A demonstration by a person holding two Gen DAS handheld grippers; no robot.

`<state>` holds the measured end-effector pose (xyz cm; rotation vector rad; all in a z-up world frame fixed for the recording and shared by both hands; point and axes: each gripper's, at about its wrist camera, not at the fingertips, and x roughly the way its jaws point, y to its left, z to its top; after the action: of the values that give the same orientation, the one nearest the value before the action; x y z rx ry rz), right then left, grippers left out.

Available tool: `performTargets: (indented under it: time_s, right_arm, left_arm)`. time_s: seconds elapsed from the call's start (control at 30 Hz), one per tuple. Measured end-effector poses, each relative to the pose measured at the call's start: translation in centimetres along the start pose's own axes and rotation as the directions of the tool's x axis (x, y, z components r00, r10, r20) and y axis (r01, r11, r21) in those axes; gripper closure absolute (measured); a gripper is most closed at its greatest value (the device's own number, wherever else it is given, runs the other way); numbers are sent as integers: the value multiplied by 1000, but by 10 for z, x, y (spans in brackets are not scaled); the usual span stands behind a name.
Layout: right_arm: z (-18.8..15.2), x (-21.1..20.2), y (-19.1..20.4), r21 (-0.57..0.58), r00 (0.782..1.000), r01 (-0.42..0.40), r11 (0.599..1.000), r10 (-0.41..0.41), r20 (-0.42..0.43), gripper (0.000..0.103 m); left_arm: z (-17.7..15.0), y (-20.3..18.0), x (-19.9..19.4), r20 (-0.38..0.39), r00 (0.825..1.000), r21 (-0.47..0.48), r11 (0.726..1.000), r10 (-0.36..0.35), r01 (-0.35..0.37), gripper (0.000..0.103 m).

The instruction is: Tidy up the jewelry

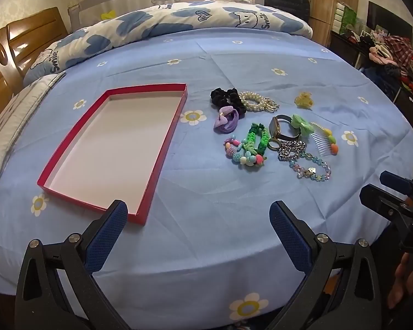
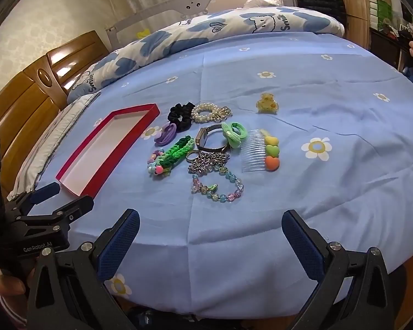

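Blue flowered sheet covers the bed (image 1: 234, 55). Red shallow box (image 1: 115, 148), empty, lies left, its long axis running away from the tongs. Jewelry cluster (image 2: 203, 148) lies right of the box, ahead of both tongs. Left tongs (image 1: 198, 220) and right tongs (image 2: 210, 228) stand wide, empty. Judged: right tongs are nearer, the beaded bracelet (image 2: 219, 185) closest.

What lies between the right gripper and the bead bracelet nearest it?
Nothing visible: only bare blue sheet separates the open right gripper from the bead bracelet. The other jewelry lies behind it.
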<state>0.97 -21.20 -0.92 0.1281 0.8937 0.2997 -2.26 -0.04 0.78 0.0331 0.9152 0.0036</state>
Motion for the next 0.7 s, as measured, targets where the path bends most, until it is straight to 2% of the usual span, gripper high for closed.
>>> performTargets:
  time_s: [0.7]
  right_arm:
    - [2,-1,2,-1,1000,-1,1000,1,0,0]
  left_arm:
    - [5,-3,1,-5,1000,-3,1000,-9,9,0]
